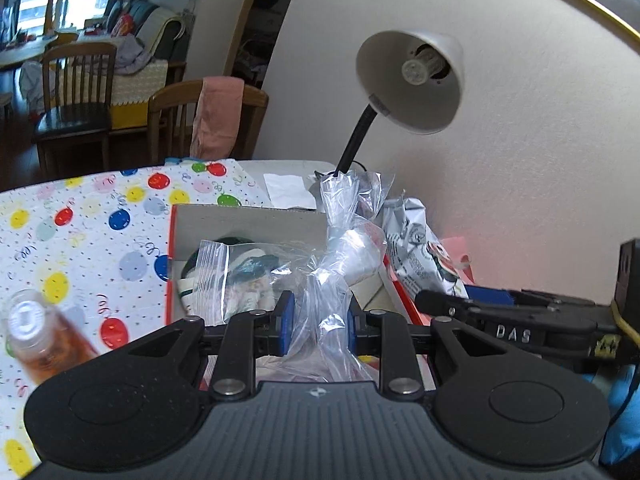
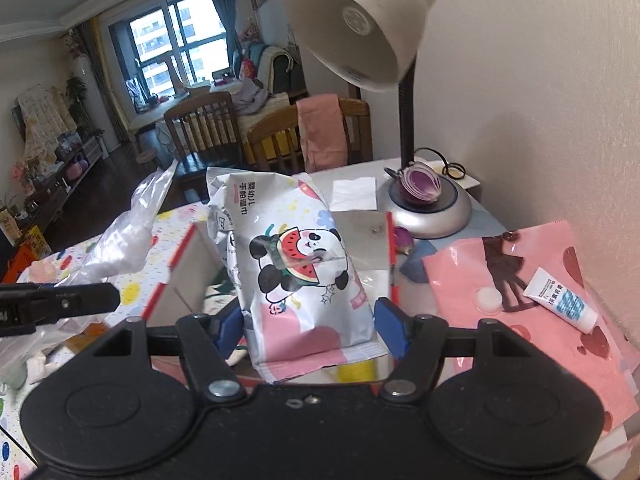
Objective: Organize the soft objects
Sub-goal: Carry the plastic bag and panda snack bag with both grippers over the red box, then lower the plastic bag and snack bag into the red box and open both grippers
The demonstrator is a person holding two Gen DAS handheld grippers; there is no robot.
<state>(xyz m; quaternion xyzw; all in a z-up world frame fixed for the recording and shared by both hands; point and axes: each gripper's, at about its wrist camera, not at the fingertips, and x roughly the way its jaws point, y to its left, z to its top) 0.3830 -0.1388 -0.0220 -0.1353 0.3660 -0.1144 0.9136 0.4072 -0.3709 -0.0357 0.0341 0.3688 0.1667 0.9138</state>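
While the left gripper (image 1: 318,320) jaws pinch a clear plastic bag (image 1: 340,240), the right gripper (image 2: 308,326) jaws clamp a wipes pack (image 2: 296,264)

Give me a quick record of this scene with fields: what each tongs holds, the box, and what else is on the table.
left tongs: shut on a clear plastic bag, twisted, standing up between the pads
right tongs: shut on a wipes pack with a panda print
box: open cardboard, red edges, in front of both tongs; zip bag inside
table cover: balloon pattern
lamp: on the table by the wall, half onion on its base
tube: lying on a pink sheet
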